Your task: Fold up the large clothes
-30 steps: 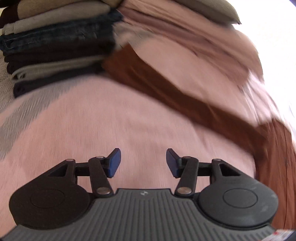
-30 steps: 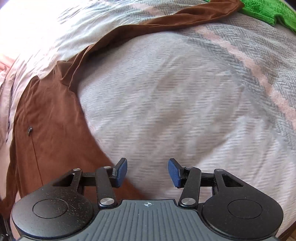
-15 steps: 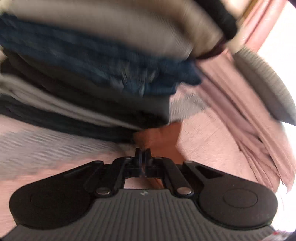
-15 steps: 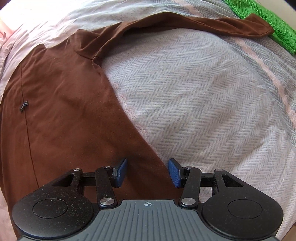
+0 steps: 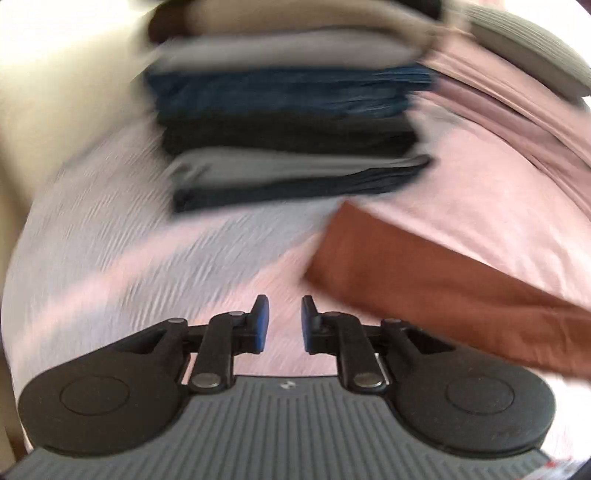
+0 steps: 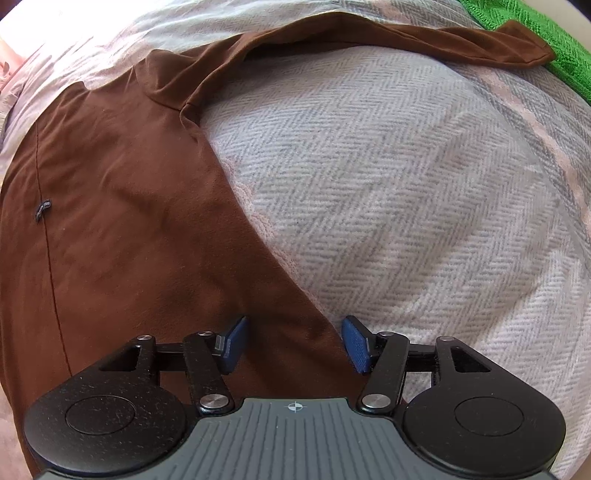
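Observation:
A brown long-sleeved garment [image 6: 110, 221] lies spread on the bed, with one sleeve [image 6: 406, 37] stretched toward the upper right. My right gripper [image 6: 294, 347] hovers open over the garment's side edge, nothing between its pads. In the blurred left wrist view, the other brown sleeve [image 5: 443, 277] lies flat on the bedding to the right. My left gripper [image 5: 284, 325] sits just left of the sleeve's end, its pads a narrow gap apart and holding nothing.
A tall stack of folded clothes [image 5: 288, 129] stands just beyond the left gripper. A grey and pink herringbone blanket [image 6: 406, 203] covers the bed. A green towel [image 6: 535, 29] lies at the far right corner, by the sleeve's cuff.
The left gripper, shut half a second ago close under the stack, has opened and drawn back; the sleeve end lies free. The right gripper has shifted over the garment's edge, still open.

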`<action>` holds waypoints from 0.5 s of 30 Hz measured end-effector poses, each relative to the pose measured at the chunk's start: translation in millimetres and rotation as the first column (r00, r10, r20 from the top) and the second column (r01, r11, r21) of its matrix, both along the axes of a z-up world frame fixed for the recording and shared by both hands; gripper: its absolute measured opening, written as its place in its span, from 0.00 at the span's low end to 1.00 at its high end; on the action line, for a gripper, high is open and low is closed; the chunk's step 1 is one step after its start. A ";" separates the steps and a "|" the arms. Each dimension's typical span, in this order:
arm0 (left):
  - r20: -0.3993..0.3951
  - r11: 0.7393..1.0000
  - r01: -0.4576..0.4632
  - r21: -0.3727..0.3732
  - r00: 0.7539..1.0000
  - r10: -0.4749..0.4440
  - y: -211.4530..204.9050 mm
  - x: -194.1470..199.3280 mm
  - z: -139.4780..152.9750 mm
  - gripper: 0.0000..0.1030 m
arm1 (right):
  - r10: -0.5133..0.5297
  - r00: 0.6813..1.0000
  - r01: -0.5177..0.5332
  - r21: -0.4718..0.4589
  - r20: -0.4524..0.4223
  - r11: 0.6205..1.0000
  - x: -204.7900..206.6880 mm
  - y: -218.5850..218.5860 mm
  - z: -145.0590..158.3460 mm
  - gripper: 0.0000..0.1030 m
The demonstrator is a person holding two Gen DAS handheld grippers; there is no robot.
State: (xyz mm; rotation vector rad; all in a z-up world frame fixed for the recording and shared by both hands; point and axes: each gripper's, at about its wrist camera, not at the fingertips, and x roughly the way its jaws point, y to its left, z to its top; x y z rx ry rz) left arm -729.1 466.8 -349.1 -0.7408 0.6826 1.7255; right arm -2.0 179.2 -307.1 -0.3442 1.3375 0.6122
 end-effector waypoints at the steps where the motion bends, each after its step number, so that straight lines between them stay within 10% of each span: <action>1: -0.041 0.995 0.101 -0.013 0.994 -0.102 12.1 9.3 1.1 0.28 | 0.001 1.000 -0.001 0.001 0.002 1.000 -0.9 -0.4 -0.1 0.54; 6: -0.158 0.872 0.482 -0.083 0.858 -0.489 66.8 54.6 -5.6 0.48 | 0.014 1.000 -0.014 0.007 0.016 1.000 -6.1 -3.0 0.7 0.56; 11: -0.155 0.616 0.731 -0.294 0.599 -0.785 101.9 82.0 -30.1 0.49 | 0.021 0.999 -0.020 -0.003 0.032 1.000 -9.9 -2.3 2.3 0.56; 13: -0.118 0.544 0.767 -0.340 0.540 -0.834 111.2 81.7 -36.3 0.47 | 0.018 0.999 -0.018 -0.008 0.041 1.000 -9.4 0.8 2.2 0.57; 15: -0.058 0.504 0.790 -0.348 0.518 -0.853 116.6 77.2 -38.4 0.13 | 0.014 0.999 -0.013 -0.011 0.052 1.000 -11.6 0.9 2.3 0.57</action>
